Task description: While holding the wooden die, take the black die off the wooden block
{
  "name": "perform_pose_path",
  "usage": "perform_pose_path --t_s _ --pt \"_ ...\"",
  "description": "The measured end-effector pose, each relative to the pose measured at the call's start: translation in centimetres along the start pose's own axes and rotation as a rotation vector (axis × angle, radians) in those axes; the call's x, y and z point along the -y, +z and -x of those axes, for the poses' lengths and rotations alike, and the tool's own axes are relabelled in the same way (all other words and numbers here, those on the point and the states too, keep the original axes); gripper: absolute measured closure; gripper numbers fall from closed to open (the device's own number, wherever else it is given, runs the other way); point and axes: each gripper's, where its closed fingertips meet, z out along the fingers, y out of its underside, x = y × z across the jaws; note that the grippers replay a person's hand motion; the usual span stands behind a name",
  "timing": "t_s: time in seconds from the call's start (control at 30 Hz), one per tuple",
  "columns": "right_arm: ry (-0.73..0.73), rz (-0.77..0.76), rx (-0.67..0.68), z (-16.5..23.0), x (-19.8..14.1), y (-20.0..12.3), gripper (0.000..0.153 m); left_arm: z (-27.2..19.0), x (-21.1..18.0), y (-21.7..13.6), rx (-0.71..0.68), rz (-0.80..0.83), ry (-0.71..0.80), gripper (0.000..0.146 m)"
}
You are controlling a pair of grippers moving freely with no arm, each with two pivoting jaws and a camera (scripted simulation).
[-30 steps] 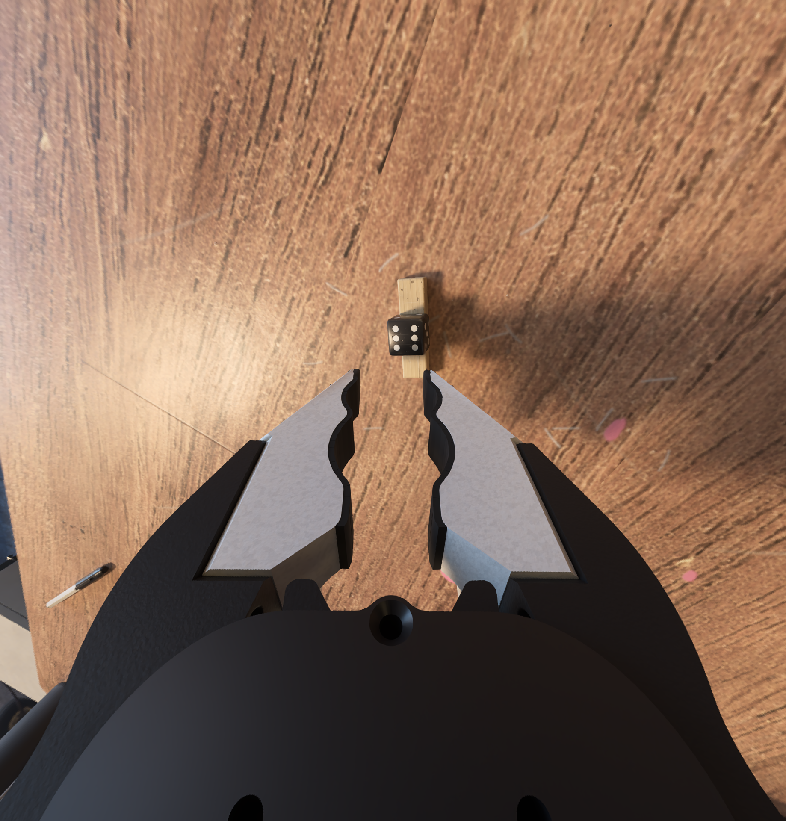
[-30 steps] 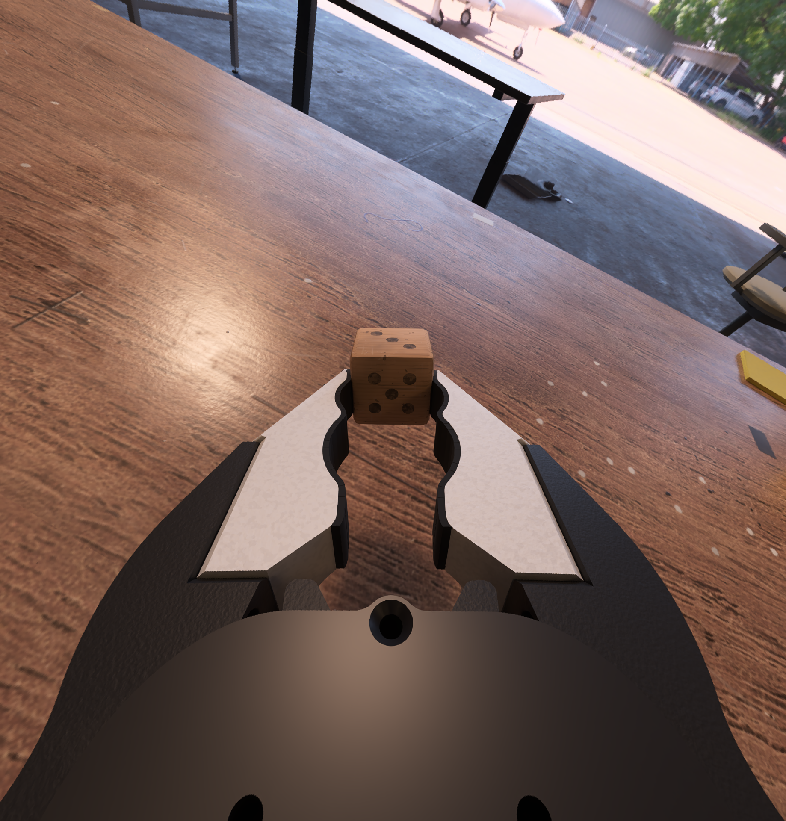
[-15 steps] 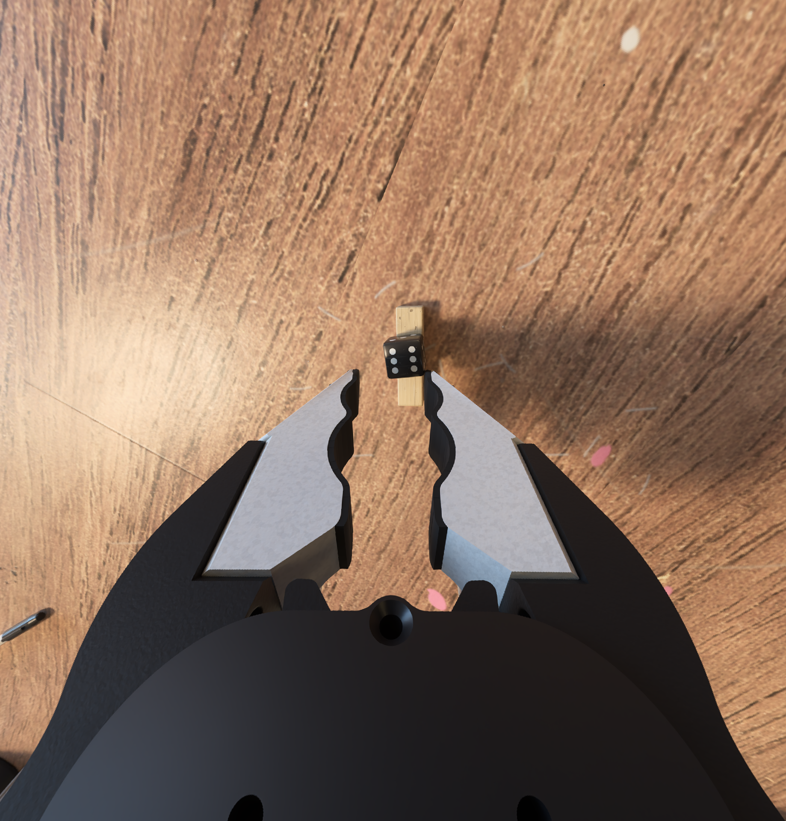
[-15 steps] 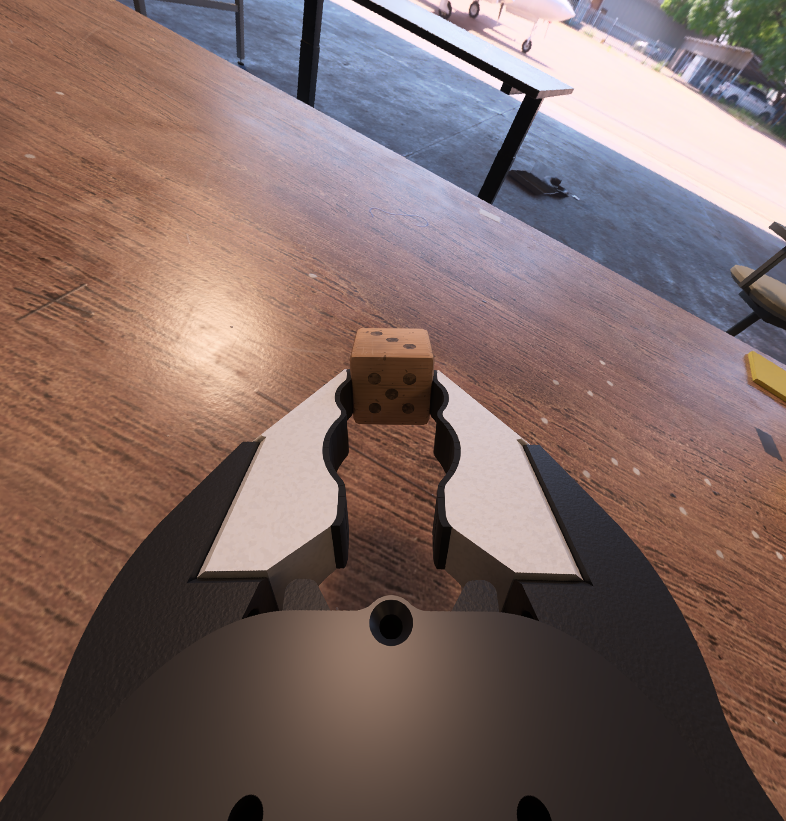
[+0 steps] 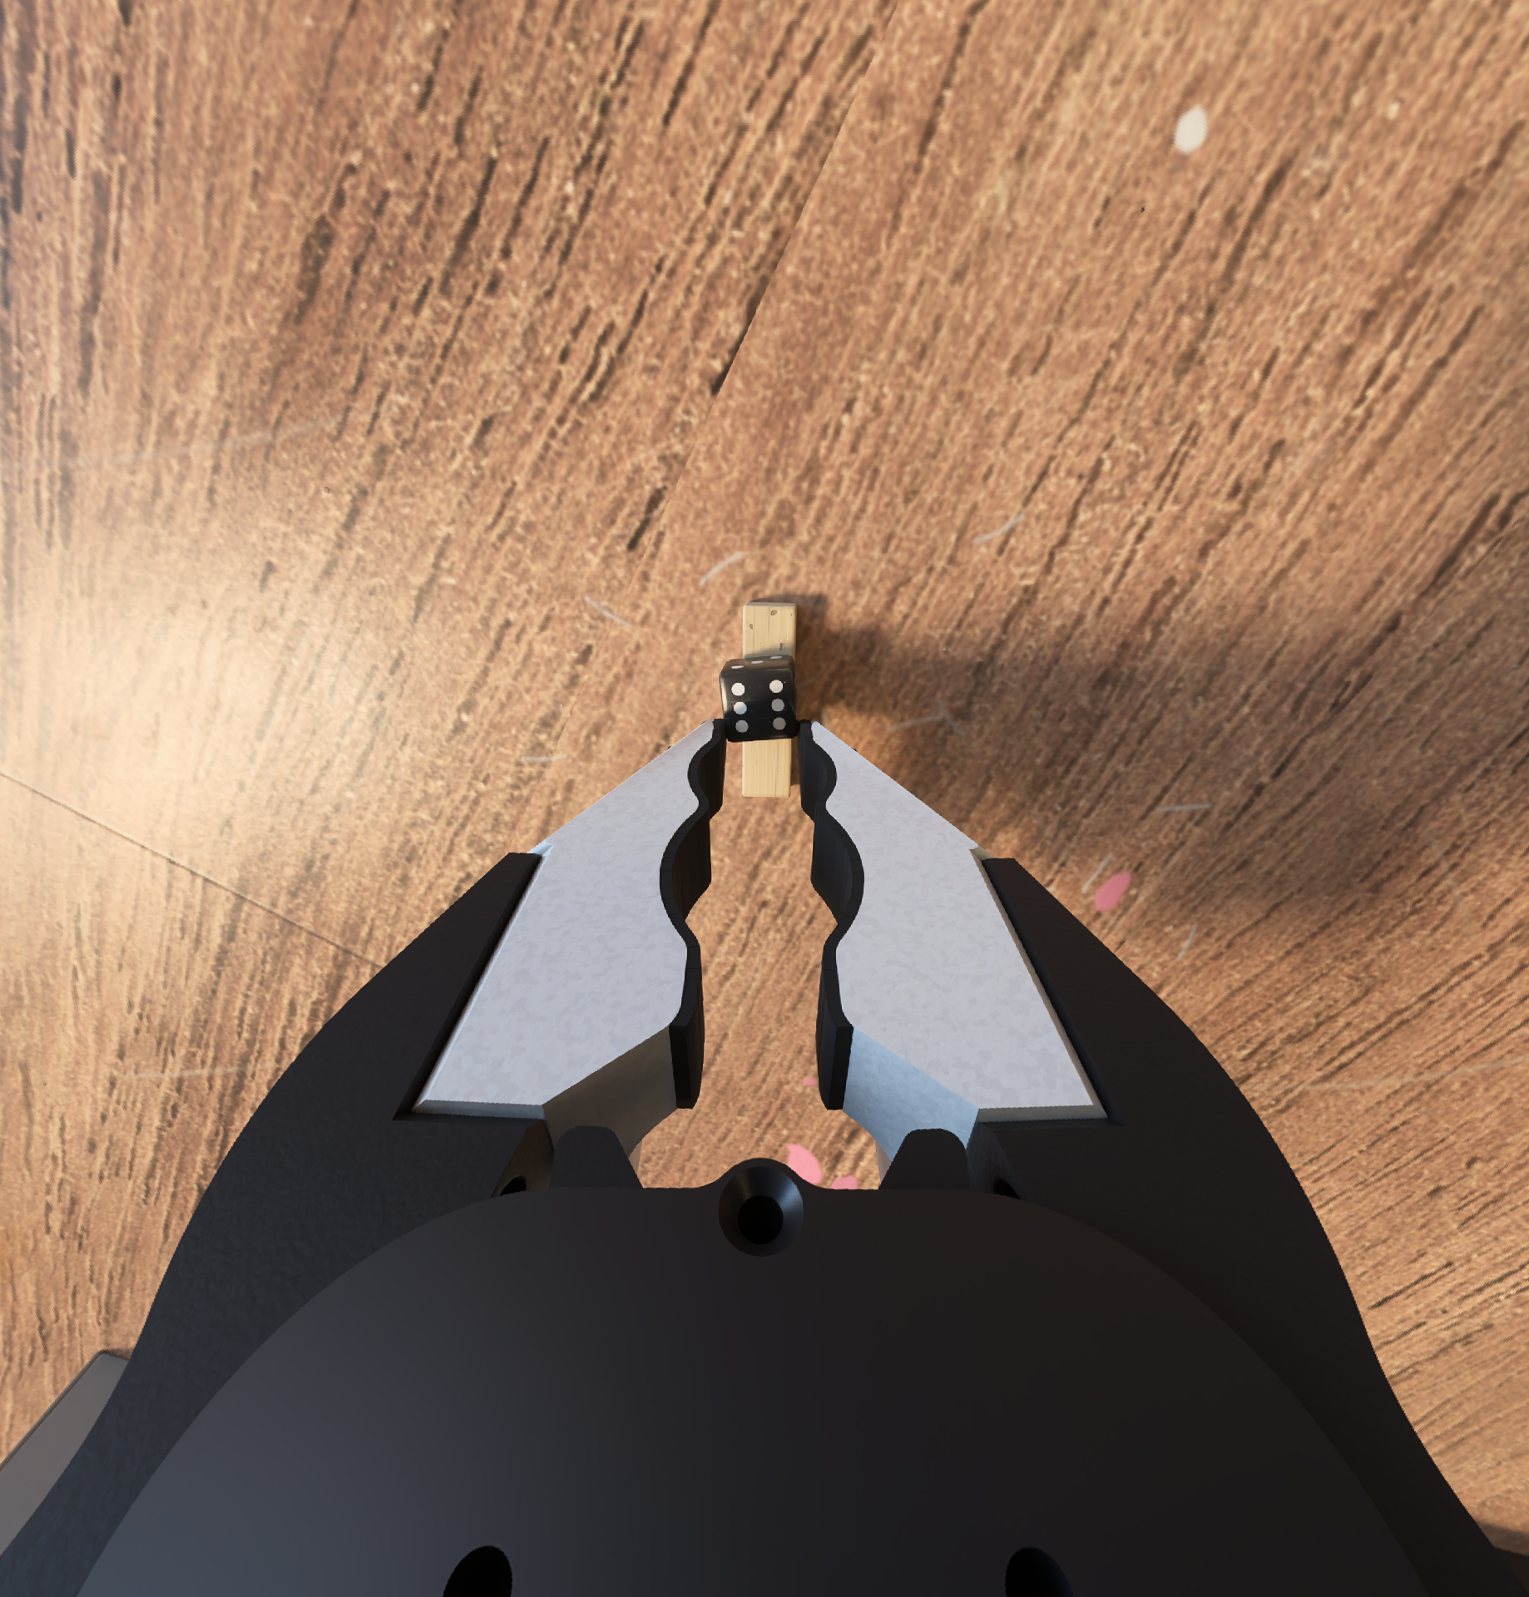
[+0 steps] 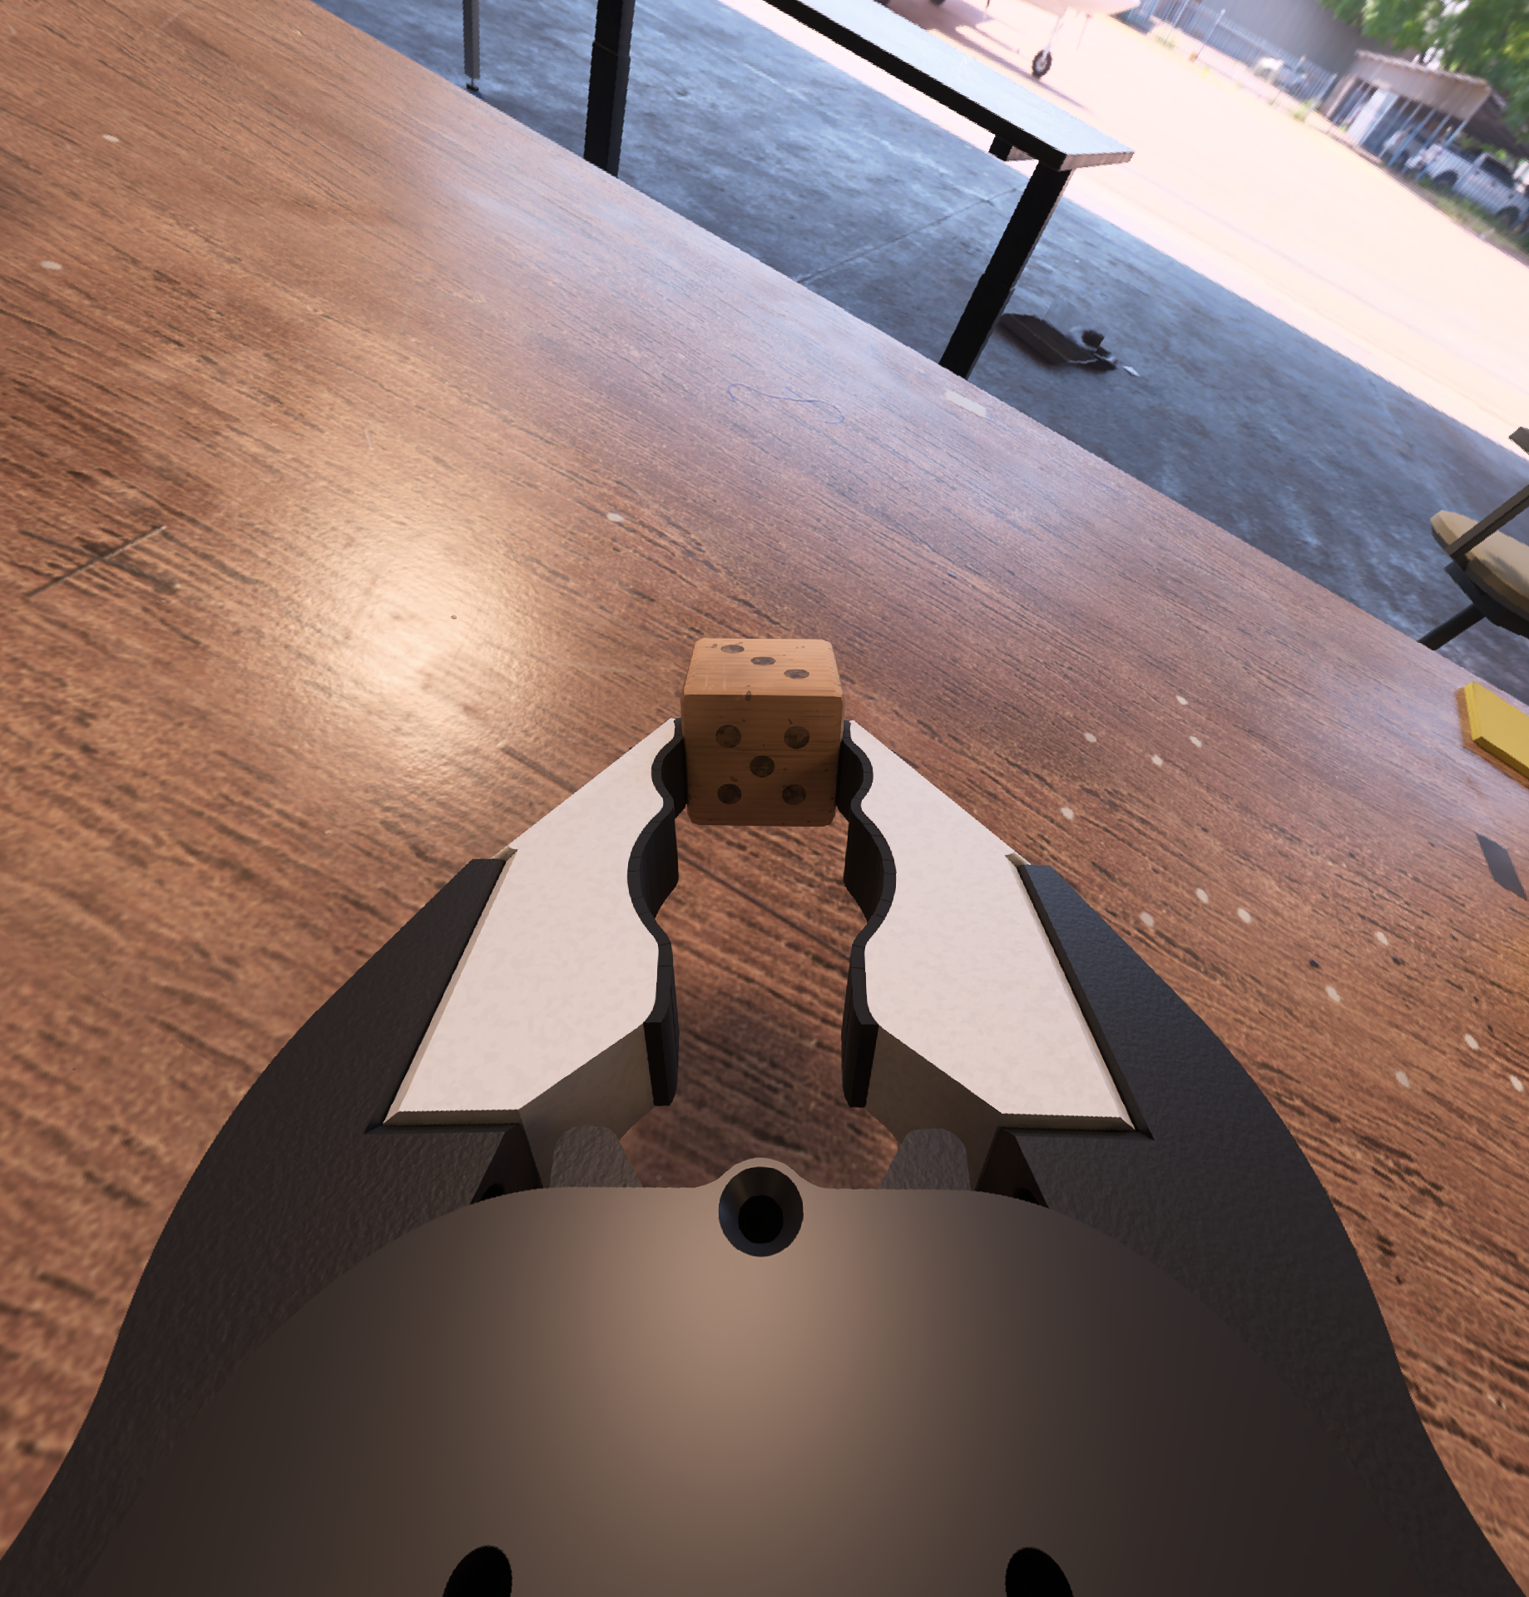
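A small black die (image 5: 757, 709) with white pips sits on a thin pale wooden block (image 5: 765, 769) that lies on the brown wooden table (image 5: 1089, 432). My left gripper (image 5: 759, 733) points down at it, and its two fingertips press against the sides of the black die. The die still rests on the block. My right gripper (image 6: 761, 760) is shut on the wooden die (image 6: 761, 734) and holds it a little above the table.
In the right wrist view the table's far edge (image 6: 1089, 449) runs diagonally, with a black-legged table (image 6: 1003, 130) beyond it. A flat yellow piece (image 6: 1513, 734) lies at the right. Small pink specks (image 5: 1111, 890) dot the table near the left gripper.
My left gripper moved forward until the black die lay between its tips, then narrowed its jaws onto the die. My right gripper keeps the wooden die and has drifted slightly.
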Motion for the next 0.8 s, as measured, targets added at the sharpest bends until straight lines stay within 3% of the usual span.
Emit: perform_pose_path --t_s 0.23,0.53,0.7,0.8 --pt "-0.004 0.005 -0.001 0.0 -0.1 0.0 0.118 0.0 0.0 0.0 -0.007 0.012 -0.019 0.13" --pt "-0.009 0.008 0.003 0.1 -0.1 0.1 0.118 0.8 0.2 -1.4 0.126 0.027 0.033 0.13" --pt "-0.01 0.015 0.003 0.2 -0.1 0.2 0.118 1.7 1.7 -4.7 0.233 -0.088 -0.004 0.13" --pt "-0.013 0.017 -0.001 0.1 -0.1 0.2 0.118 0.0 4.4 -7.9 0.144 -0.303 -0.049 0.13"
